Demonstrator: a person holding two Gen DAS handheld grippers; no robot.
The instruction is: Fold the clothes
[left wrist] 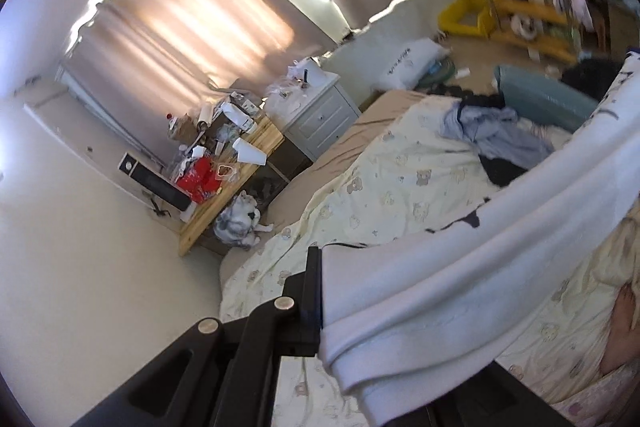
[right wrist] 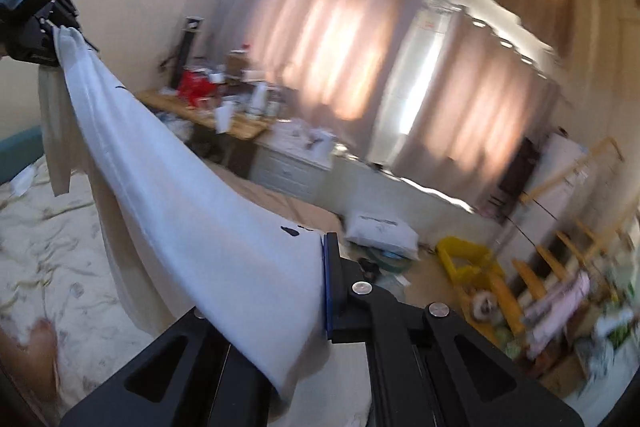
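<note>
Counts holding as follows: two grippers showing, the left gripper [left wrist: 320, 291] and the right gripper [right wrist: 326, 283], each pinching one white garment [right wrist: 192, 203], which is hanging stretched between them. One pile of loose clothes [left wrist: 496, 135] is lying on one bed [left wrist: 360, 195]. One wooden table [left wrist: 224, 199], one white drawer cabinet [left wrist: 324, 115], one yellow tub [left wrist: 466, 15], one white pillow [left wrist: 408, 61] on the floor, and two curtain panels [right wrist: 328, 55] are showing; the table clutter is proving too blurred for counting
</note>
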